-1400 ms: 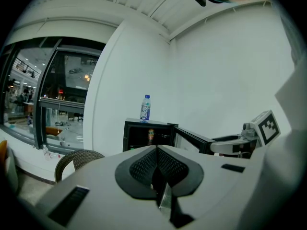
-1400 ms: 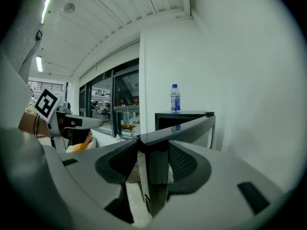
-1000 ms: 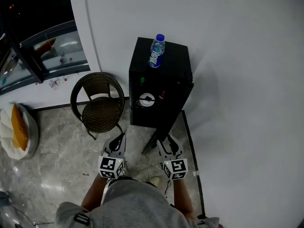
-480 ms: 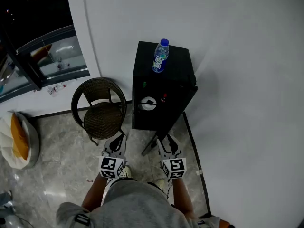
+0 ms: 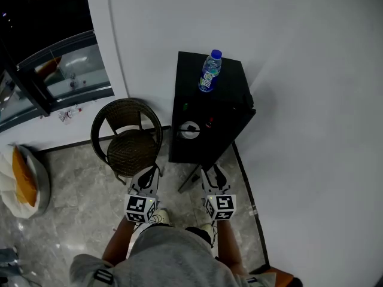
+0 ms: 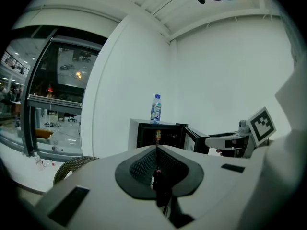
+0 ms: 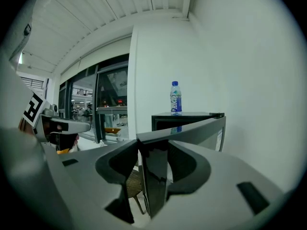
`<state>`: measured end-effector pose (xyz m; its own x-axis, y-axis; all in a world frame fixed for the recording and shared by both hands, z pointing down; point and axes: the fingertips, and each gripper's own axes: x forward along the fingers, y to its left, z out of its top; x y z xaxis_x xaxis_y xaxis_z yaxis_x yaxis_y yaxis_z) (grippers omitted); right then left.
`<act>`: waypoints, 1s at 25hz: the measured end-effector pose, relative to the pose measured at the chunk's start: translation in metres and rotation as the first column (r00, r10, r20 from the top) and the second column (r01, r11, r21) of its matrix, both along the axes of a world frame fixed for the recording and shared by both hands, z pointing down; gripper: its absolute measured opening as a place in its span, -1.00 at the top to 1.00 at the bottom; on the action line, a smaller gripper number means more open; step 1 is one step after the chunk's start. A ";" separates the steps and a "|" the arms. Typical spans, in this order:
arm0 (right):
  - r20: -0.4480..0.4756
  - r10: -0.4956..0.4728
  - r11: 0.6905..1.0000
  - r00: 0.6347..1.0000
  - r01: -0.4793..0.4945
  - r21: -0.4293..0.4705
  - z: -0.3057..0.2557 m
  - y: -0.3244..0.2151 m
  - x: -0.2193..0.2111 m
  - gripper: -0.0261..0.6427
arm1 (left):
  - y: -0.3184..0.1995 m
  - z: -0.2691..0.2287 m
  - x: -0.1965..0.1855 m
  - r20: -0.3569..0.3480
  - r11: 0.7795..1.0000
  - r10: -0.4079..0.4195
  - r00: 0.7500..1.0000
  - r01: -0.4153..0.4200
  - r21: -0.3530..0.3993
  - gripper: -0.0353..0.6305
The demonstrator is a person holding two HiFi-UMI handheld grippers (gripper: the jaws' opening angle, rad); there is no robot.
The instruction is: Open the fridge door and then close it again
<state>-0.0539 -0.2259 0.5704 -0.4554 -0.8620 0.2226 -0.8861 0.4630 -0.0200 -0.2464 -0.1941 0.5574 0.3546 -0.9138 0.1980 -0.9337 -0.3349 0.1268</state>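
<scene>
A small black fridge [image 5: 209,109] stands against the white wall with its door [image 5: 200,169] swung open toward me. A water bottle [image 5: 209,72] stands upright on its top. My right gripper [image 5: 210,173] is shut on the free edge of the door [image 7: 192,128], which runs dark between its jaws. My left gripper [image 5: 149,175] hangs beside it, left of the door, shut with nothing in it. In the left gripper view the open fridge [image 6: 158,133] and the bottle [image 6: 155,109] lie straight ahead. A white round thing [image 5: 190,129] shows inside the fridge.
A brown wicker chair [image 5: 127,139] stands just left of the fridge, close to my left gripper. The white wall [image 5: 299,130] runs along the right. A glass partition [image 5: 54,70] is at the far left, and a white and orange object [image 5: 21,175] lies on the marble floor.
The fridge and bottle have shifted up and right in the head view. Both grippers keep their places low in the view, the right one still on the open door.
</scene>
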 end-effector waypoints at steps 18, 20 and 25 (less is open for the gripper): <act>-0.003 0.072 0.997 0.997 -0.072 0.006 0.001 -0.039 -0.046 0.31 | -0.014 0.006 -0.069 0.016 1.000 -0.013 1.000 0.013 0.022 0.87; -0.005 0.079 0.997 0.997 -0.079 0.005 0.002 -0.044 -0.049 0.32 | -0.015 0.010 -0.074 0.015 0.999 -0.025 1.000 0.024 0.021 0.87; -0.004 0.071 0.998 0.998 -0.071 0.000 0.003 -0.055 -0.060 0.32 | -0.016 0.011 -0.084 0.015 0.998 -0.053 0.998 0.053 0.019 0.87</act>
